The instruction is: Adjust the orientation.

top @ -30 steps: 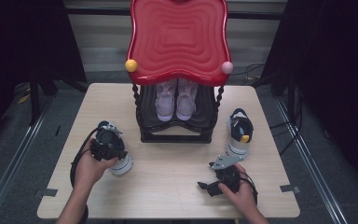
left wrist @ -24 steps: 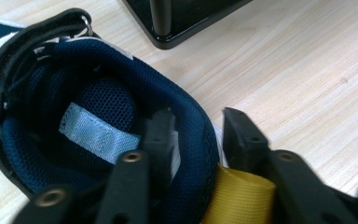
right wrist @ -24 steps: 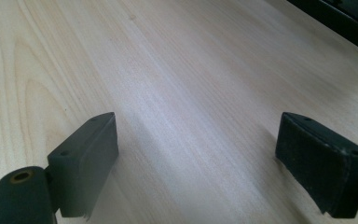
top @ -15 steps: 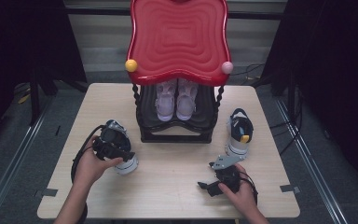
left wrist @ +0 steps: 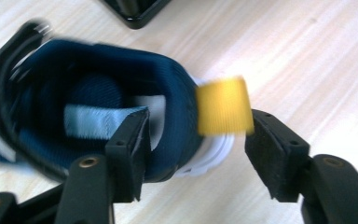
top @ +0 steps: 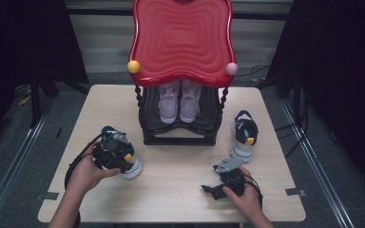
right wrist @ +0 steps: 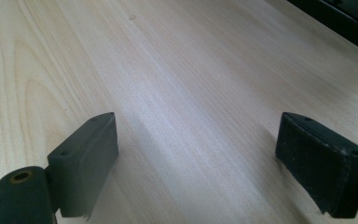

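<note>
Light wooden desk (top: pixel 180 190), red-topped black shoe rack (top: pixel 180 42) at its far edge, navy shoe (left wrist: pixel 121 93) (yellow heel tab) left of the rack, left hand-held gripper (left wrist: pixel 193 149) straddling its heel, jaws just closing, pads not pressing, right hand-held gripper (right wrist: pixel 196 158) apart over bare wood.

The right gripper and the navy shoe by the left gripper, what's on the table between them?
Nothing: in the high view, bare wooden table runs from the right gripper to the navy shoe by the left gripper.

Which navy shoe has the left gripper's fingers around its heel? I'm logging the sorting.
The navy shoe at the table's left, by the left gripper; the other navy shoe lies right of the rack, untouched.
</note>
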Demonstrator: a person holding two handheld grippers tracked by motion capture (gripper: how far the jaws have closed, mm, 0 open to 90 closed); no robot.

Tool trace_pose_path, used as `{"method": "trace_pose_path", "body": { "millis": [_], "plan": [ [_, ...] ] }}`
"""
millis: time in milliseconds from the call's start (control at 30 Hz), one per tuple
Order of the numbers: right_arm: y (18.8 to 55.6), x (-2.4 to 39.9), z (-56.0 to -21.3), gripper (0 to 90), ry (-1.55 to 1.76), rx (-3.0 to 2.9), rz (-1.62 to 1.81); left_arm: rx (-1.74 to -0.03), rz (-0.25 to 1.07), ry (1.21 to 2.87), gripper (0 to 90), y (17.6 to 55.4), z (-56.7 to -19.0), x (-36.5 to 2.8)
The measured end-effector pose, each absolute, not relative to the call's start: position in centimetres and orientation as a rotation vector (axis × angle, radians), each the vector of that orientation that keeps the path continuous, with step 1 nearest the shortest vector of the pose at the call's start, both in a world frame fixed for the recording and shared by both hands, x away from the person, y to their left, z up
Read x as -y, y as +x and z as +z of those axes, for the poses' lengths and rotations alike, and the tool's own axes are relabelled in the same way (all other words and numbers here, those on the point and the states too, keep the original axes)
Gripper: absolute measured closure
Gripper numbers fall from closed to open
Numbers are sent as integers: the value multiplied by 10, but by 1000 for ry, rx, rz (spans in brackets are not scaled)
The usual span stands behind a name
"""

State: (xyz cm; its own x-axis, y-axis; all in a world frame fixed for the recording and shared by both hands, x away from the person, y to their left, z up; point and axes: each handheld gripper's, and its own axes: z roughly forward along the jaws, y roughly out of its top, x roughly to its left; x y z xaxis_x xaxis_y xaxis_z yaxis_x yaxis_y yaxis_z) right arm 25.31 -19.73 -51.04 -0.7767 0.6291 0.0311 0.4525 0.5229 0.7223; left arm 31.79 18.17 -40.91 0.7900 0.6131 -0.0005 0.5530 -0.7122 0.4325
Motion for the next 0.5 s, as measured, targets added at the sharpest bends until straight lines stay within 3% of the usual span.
{"method": "trace_pose_path", "body": {
  "millis": [133, 300, 500],
  "plan": [
    [253, 197, -510, 124, 915, -2530, 1097, -890, 187, 2577, 494, 320, -408, -178],
    [253, 197, -510, 124, 914, -2529, 1100, -865, 215, 2649, 648, 320, -405, -173],
    [253, 197, -510, 124, 915, -2530, 1100, -826, 140, 2669, 694, 317, -403, -169]
  ]
}}
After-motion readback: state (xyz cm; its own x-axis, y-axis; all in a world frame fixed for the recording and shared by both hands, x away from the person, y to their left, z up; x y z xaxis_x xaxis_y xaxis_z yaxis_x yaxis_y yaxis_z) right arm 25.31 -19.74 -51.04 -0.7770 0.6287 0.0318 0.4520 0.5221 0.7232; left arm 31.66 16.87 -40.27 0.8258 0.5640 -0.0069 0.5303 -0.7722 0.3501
